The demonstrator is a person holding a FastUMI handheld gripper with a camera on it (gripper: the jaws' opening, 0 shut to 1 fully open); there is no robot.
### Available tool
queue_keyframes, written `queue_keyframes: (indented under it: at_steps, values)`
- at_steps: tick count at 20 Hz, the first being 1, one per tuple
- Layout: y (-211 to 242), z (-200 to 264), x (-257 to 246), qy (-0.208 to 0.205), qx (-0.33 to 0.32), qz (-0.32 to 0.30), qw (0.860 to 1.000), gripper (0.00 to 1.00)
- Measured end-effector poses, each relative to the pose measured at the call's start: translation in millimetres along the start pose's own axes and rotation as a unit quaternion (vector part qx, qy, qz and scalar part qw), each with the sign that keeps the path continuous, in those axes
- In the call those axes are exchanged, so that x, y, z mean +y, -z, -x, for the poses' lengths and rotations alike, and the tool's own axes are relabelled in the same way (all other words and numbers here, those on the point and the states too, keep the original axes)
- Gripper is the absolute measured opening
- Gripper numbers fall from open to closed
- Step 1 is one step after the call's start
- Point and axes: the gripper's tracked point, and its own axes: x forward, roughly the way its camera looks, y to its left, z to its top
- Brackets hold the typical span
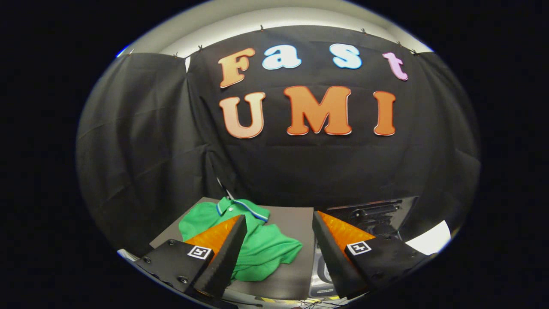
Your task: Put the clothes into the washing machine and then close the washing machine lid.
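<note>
A green polo shirt [253,246] is seen crumpled near the tabletop's [291,223] far left corner, partly behind the left finger. The gripper [279,225] is held spread, with nothing pinched. The pick-up step is judged not yet begun; lowering onto the fabric is called for. The washing machine [373,214], lid raised, stands beside the right edge.

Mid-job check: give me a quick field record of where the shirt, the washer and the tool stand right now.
garment: green polo shirt, crumpled on the grey table
shirt vs tool: partly behind the left finger, reaching into the gap
tool: open, fingers apart, holding nothing
washing machine: beyond the right finger, beside the table
lid: appears raised, hard to confirm
step status: shirt not yet grasped
</note>
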Motion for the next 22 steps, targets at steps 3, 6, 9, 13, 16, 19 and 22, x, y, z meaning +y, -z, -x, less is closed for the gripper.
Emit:
queue_keyframes:
  at_steps: [3, 6, 9, 13, 16, 19, 22]
  values:
    - [17.7, -15.4, 32.3, -0.023, 0.023, 0.015, 0.999, 0.98]
    - [31.6, -35.1, 55.9, -0.035, 0.046, 0.020, 0.998, 0.99]
    - [47.1, -48.3, 71.9, -0.045, 0.067, 0.020, 0.996, 0.99]
    - [65.6, -60.6, 81.6, -0.049, 0.093, 0.019, 0.994, 0.99]
    - [79.1, -68.6, 84.5, -0.044, 0.106, 0.020, 0.993, 0.99]
    - [91.4, -76.3, 78.7, -0.030, 0.122, 0.026, 0.992, 0.99]
    - [110.5, -85.6, 76.9, -0.026, 0.146, 0.025, 0.989, 0.99]
